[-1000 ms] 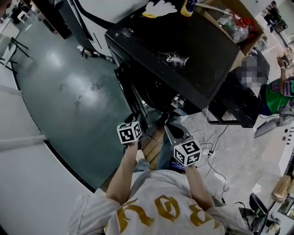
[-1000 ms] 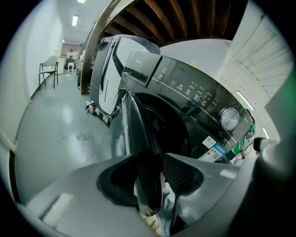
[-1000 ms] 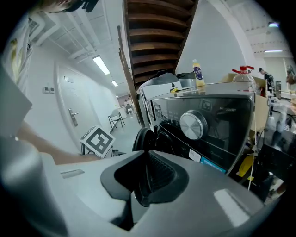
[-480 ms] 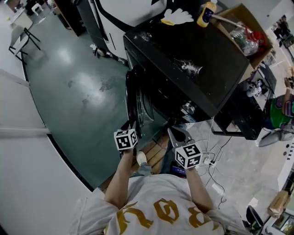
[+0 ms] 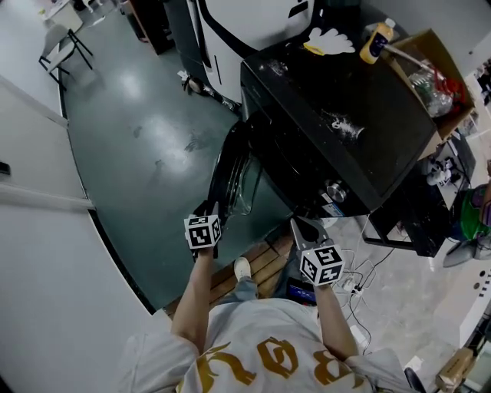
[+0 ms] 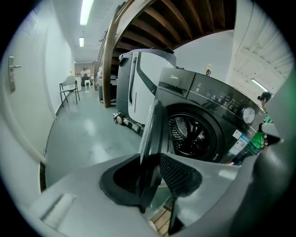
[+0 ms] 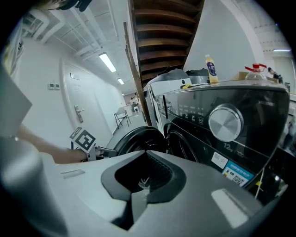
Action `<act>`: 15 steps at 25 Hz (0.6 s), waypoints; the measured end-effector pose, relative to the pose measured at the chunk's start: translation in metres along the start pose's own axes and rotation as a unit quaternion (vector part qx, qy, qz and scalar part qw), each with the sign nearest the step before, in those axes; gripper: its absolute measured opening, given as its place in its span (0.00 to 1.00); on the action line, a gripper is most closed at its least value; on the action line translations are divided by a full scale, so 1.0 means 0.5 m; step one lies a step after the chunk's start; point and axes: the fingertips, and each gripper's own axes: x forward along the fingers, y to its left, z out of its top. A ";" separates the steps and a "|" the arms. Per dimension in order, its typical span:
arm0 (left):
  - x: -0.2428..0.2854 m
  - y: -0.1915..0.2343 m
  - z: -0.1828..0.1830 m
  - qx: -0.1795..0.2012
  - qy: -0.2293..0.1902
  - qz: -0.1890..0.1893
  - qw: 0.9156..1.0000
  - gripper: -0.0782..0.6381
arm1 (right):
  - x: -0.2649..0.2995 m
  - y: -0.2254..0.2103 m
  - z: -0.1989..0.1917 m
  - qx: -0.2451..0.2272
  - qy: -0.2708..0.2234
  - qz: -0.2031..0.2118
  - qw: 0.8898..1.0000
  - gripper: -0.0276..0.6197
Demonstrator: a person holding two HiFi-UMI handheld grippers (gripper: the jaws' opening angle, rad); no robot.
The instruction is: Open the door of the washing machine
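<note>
The black front-loading washing machine [image 5: 345,115] stands ahead of me, with its round door [image 5: 230,173] swung out to the left. The drum [image 6: 189,134] shows behind the open door. My left gripper [image 5: 207,211] is shut on the door's free edge [image 6: 155,129], which runs up between its pads [image 6: 173,173]. My right gripper [image 5: 301,228] hovers in front of the machine's lower right, below the dial [image 7: 225,122], shut with nothing in it. In the right gripper view the door [image 7: 138,139] and the left gripper's marker cube [image 7: 83,138] sit to the left.
A yellow bottle [image 5: 376,40], a white glove [image 5: 330,40] and a cardboard box [image 5: 430,69] sit on or beside the machine's top. A white appliance [image 5: 245,23] stands behind it. A wooden pallet [image 5: 261,265] and cables [image 5: 360,284] lie at my feet. Grey floor spreads left.
The door has swung from nearly closed to wide open, drawn out and leftward by my left gripper. The right gripper has kept its place near the machine's front.
</note>
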 end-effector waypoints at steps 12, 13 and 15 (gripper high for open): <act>-0.009 0.164 0.048 0.024 -0.004 0.053 0.998 0.32 | 0.020 0.016 0.002 -0.016 0.014 -0.011 1.000 0.08; -0.009 0.172 0.051 0.027 -0.004 0.057 0.998 0.32 | 0.019 0.013 0.002 -0.016 0.015 -0.013 1.000 0.08; -0.009 0.183 0.056 0.028 -0.005 0.063 0.998 0.32 | 0.019 0.007 0.000 -0.016 0.017 -0.017 1.000 0.08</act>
